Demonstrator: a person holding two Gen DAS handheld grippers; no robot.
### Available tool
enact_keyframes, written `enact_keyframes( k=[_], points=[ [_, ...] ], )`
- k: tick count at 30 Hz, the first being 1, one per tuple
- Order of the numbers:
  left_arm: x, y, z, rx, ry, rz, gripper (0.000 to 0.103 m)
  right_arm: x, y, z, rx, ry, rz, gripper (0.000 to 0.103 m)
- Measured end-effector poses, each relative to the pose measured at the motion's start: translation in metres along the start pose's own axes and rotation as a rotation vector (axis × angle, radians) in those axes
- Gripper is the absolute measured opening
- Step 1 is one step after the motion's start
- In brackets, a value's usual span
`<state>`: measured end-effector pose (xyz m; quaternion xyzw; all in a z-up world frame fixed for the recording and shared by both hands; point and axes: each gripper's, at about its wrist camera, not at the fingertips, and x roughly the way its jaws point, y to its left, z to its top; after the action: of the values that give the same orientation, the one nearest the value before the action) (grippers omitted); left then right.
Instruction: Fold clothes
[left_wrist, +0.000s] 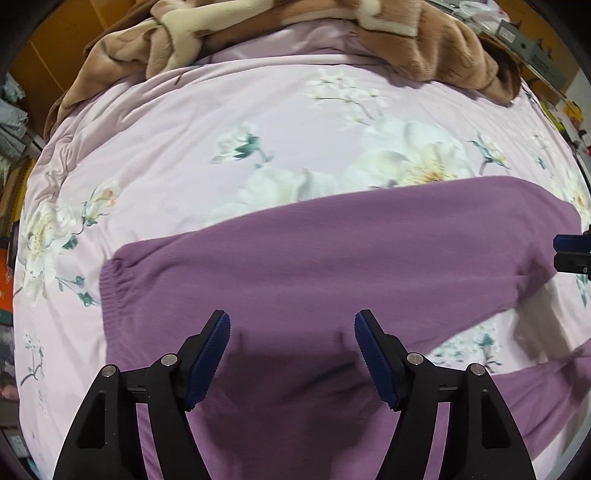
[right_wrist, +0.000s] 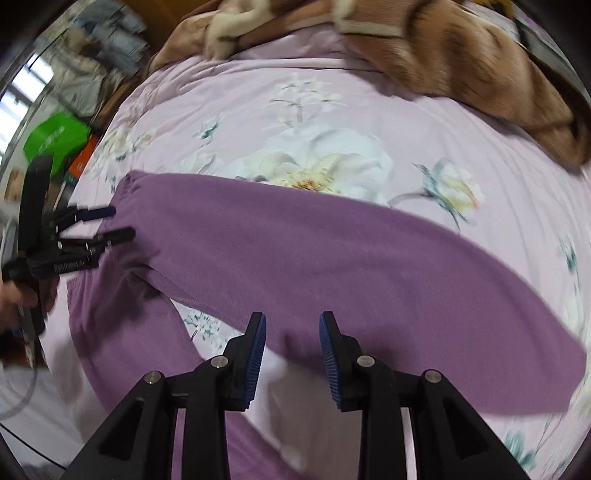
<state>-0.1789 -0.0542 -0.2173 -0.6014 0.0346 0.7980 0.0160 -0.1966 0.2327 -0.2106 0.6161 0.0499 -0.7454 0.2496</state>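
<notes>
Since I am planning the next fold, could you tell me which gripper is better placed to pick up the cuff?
Probably left. The left gripper, open, hangs over the purple garment near its ribbed cuff; the right gripper, also open, is over the far end.

No text can be read with any certainty. The left gripper (right_wrist: 110, 221), at the left of the right wrist view, carries a small white label on its black body, perhaps a brand name, but it is too blurred to make out.
</notes>
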Motion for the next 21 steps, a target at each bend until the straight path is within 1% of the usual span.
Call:
enact_keyframes(
  k=[3,13,17,21],
  points=[
    [0.007,0.017,0.005,0.004,-0.002,0.021,0.072,0.013,0.007,0.013,-0.080,0.009,-0.015,0.031],
    [0.029,0.067,0.019,0.020,0.002,0.098,0.072,0.054,0.017,0.055,-0.177,0.070,0.005,0.031],
    [0.036,0.082,0.024,0.040,0.003,0.110,0.072,0.060,0.019,0.069,-0.218,0.069,0.000,0.031],
    [0.041,0.101,0.030,0.064,-0.005,0.104,0.072,0.068,0.013,0.083,-0.236,0.080,0.012,0.031]
  ],
)
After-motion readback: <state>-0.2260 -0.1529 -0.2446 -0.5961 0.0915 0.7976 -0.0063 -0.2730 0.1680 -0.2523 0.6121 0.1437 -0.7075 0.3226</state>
